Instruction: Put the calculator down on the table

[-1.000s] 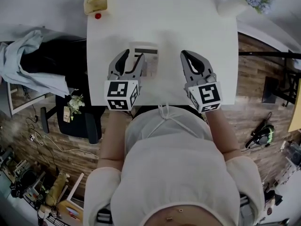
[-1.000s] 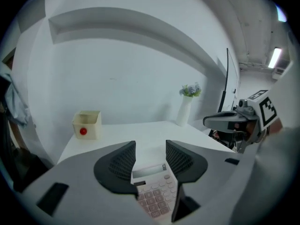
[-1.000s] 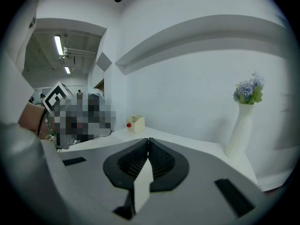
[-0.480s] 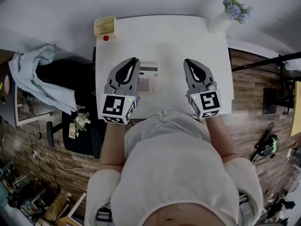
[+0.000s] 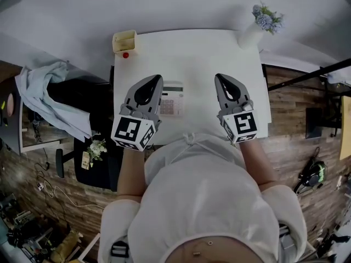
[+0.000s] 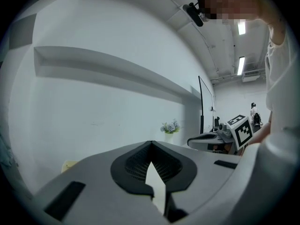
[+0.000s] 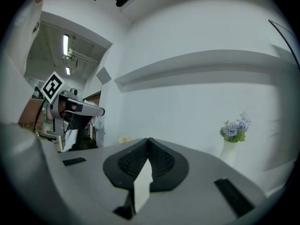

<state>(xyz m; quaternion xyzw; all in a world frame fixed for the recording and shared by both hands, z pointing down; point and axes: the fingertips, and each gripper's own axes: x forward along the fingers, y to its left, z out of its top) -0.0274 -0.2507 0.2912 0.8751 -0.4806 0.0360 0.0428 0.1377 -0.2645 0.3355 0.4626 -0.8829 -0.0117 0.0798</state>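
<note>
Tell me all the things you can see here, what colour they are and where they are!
table: one, white, in front of the person.
calculator: one, white, lying on the table beside the left gripper.
box: one, pale yellow, far left corner of the table.
small round thing: one, red, right by the box.
vase of flowers: one, white with bluish flowers, far right corner.
cloth: one, light blue, draped left of the table.
floor: brown wood, around the table.
left gripper: one, grey, shut, empty, over the table.
right gripper: one, grey, shut, empty, over the table.
</note>
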